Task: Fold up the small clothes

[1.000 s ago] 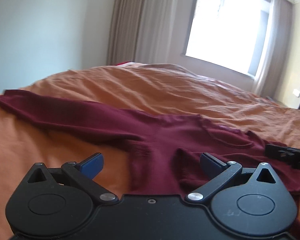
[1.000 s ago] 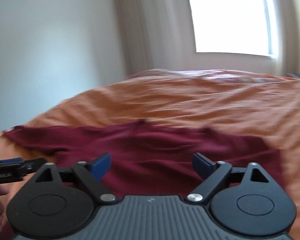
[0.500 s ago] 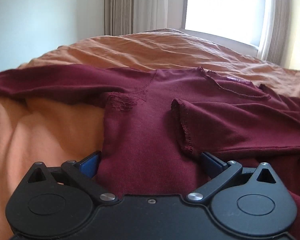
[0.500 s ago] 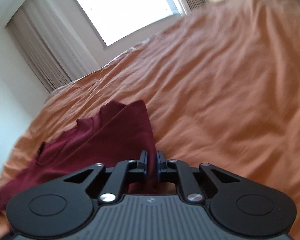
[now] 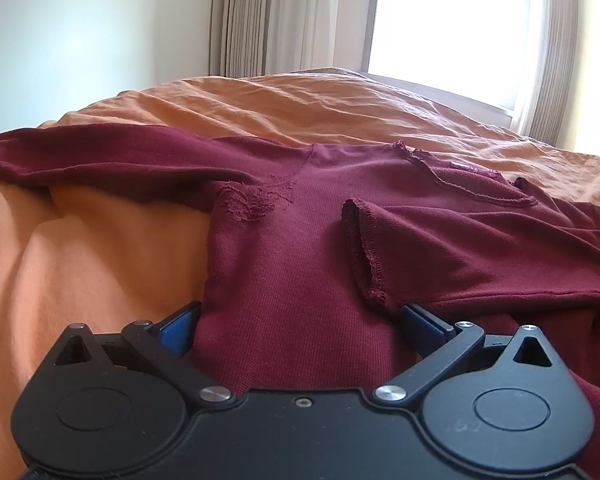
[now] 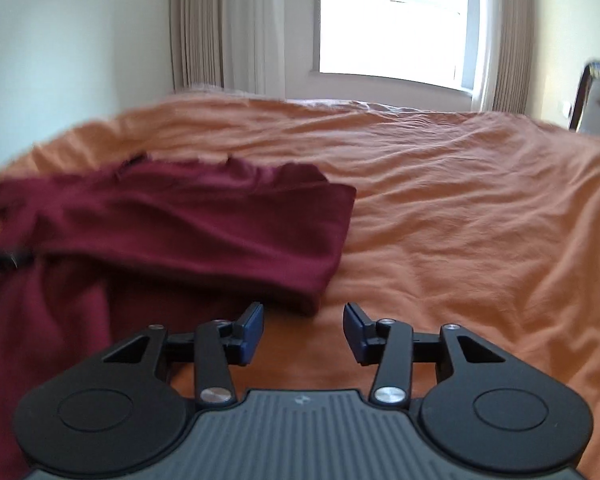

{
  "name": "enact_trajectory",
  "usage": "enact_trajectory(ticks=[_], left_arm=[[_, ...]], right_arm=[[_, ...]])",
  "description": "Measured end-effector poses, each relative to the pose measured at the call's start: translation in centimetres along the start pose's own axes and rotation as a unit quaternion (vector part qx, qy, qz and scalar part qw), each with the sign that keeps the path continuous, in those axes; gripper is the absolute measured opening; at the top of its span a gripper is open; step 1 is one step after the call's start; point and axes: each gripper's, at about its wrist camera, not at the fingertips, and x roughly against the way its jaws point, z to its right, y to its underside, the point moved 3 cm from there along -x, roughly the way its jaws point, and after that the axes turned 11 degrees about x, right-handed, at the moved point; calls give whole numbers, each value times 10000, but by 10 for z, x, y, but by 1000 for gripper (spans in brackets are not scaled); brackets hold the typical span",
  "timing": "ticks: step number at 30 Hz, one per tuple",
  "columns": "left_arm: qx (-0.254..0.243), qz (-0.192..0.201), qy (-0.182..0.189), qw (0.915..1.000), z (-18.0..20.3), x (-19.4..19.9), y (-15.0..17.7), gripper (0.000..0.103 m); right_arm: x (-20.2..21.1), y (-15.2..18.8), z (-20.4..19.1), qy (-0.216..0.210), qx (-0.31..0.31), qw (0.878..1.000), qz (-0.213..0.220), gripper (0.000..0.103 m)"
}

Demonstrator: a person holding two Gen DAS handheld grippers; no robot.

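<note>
A maroon long-sleeved shirt [image 5: 284, 240] lies flat on the orange bedspread [image 5: 80, 264]. One sleeve [image 5: 80, 156] stretches out to the left. The other sleeve is folded across the body, with its cuff [image 5: 364, 252] near the middle. My left gripper [image 5: 300, 324] is open and low over the shirt's lower body, with fabric lying between its blue fingertips [image 5: 180, 326]. In the right wrist view the folded part of the shirt [image 6: 204, 232] ends just ahead and to the left of my right gripper [image 6: 304, 332]. That gripper is open over bare bedspread [image 6: 460, 240] and holds nothing.
The wrinkled orange bedspread spreads wide to the right of the shirt. Behind the bed are a bright window [image 6: 392, 20], curtains [image 6: 220, 24] and a pale wall. A dark framed object [image 6: 596, 96] stands at the far right.
My right gripper was shut on the sleeve half a second ago; now it is open and the sleeve lies folded across the shirt. The left gripper came down close over the shirt body and holds still.
</note>
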Motion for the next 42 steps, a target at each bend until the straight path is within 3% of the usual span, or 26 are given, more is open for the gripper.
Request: enact_trajectory(ticks=[4,6,7,11,15,16,18,19,20,24,28,31,37,42], left_arm=[[1,9,2,10000,0,1,0,103],[14,7,14,10000,-1,1,0,103],[15,10,15,10000,-1,1,0,103],[17,13,16,10000,-1,1,0,103],[17,17,17,10000,-1,1,0,103],[17,13,17,10000,-1,1,0,103],[22,15,17,10000,-1,1,0,103],[48,-1,9,10000,-2,3,0,103],[104,-63,-49,9999,-2,5,-3,103],[49,-388,-496,9980,1,30,-19,102],[-13,-313,-560,9979,-11,75,-29,102],[74,-377,-513,9979,-29,112,-33,102],[659,-426,-249,9966,-82,186,-45,103],[765,-234,-261,9965,-122,213,-64,103]], right_arm=[[-13,-5,1,141,-397,9990,164,49],[-18,-7,4,177,-680,9972,267,30],[-18,-8,4,177,-755,9966,266,12],[-19,-7,-1,438,-577,9974,51,11],[-15,-2,-4,311,-456,9984,-150,11],[-11,-1,-4,232,-456,9986,-164,13],[1,-2,-3,196,-450,9987,-156,35],[11,-3,-3,179,-477,9986,-104,59],[21,-5,-3,142,-530,9985,-9,71],[58,-22,-9,185,-459,9985,244,78],[108,-46,-24,187,-527,9958,721,100],[149,-63,-37,195,-542,9933,999,103],[219,-85,-63,154,-512,9928,1076,103],[238,-90,-82,114,-440,9928,1108,103]])
